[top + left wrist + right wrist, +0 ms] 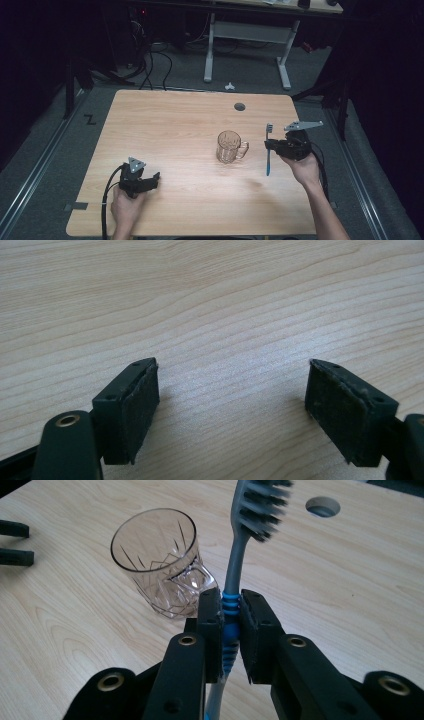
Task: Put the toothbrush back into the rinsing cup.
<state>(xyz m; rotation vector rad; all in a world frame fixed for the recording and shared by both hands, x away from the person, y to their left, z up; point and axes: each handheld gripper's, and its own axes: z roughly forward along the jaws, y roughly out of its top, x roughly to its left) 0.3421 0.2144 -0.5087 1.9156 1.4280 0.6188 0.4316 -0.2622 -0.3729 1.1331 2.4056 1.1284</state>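
Dark floor and cables surrounded the pale wooden surface [175,130], with a white-legged desk [247,35] standing farther back. Near the right side of the surface, the right gripper [272,145] had its jaws clamped tight on a toothbrush [268,150], gripping it at the blue ribbed part of the handle. In the right gripper view the toothbrush [235,580] stood between the pads with its grey bristled head up and away from the hand, clear of the wood. Just beside it, toward the middle, a clear cut-glass mug [230,146] stood upright, its handle turned toward the toothbrush; mug and brush were close but apart. A small round hole [239,106] lay in the surface beyond the mug. At the near left, the left gripper [150,180] rested low by the surface in the person's hand, well apart from the mug. The left gripper view showed its jaws spread wide over bare wood grain, with nothing between the pads [142,405].
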